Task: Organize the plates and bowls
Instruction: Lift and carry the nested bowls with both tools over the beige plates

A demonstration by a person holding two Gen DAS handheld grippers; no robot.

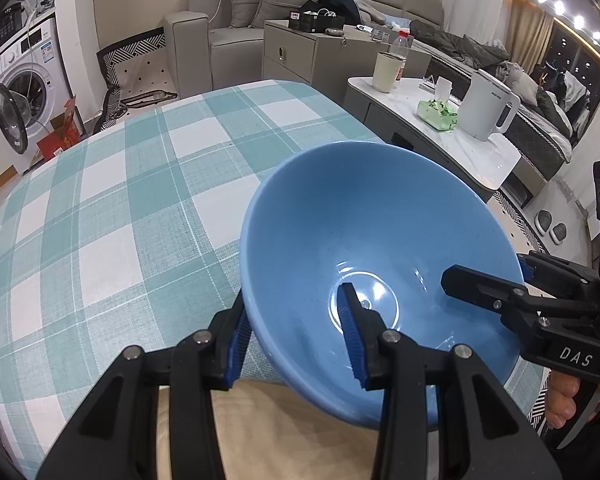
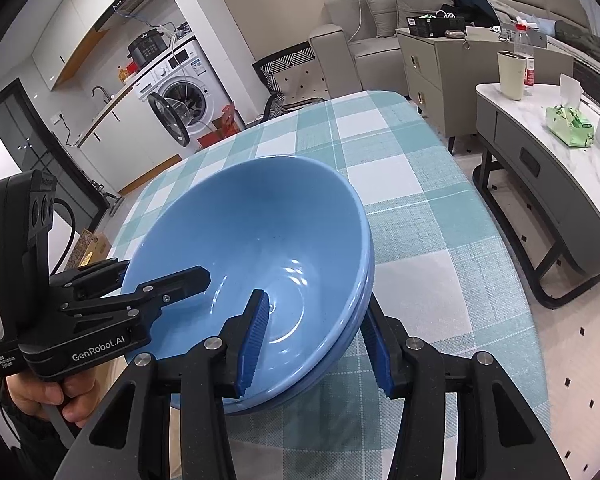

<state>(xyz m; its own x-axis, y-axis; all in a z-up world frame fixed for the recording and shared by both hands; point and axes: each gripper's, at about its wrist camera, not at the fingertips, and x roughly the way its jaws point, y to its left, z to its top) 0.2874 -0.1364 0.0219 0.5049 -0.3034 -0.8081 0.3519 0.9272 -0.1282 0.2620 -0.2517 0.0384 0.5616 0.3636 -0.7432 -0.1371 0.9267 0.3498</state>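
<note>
A large blue bowl (image 1: 380, 220) hangs tilted over the near edge of the checked table (image 1: 140, 200), held from both sides. My left gripper (image 1: 294, 300) is shut on its left wall, one blue pad inside and one outside. Over on the right wall, my right gripper (image 1: 486, 268) grips the same way. In the right wrist view the bowl (image 2: 252, 232) shows a doubled rim on its right side, like two nested bowls, and my right gripper (image 2: 316, 298) straddles that rim. My left gripper (image 2: 162, 270) clamps the bowl's far left rim, a hand on its handle.
The teal and white checked tablecloth (image 2: 420, 240) has nothing else on it. To the right stands a marble side table (image 2: 540, 152) with a white kettle (image 1: 488, 108), a cup (image 1: 386, 72) and a green packet (image 1: 438, 114). A washing machine (image 2: 180, 92) and a sofa stand behind.
</note>
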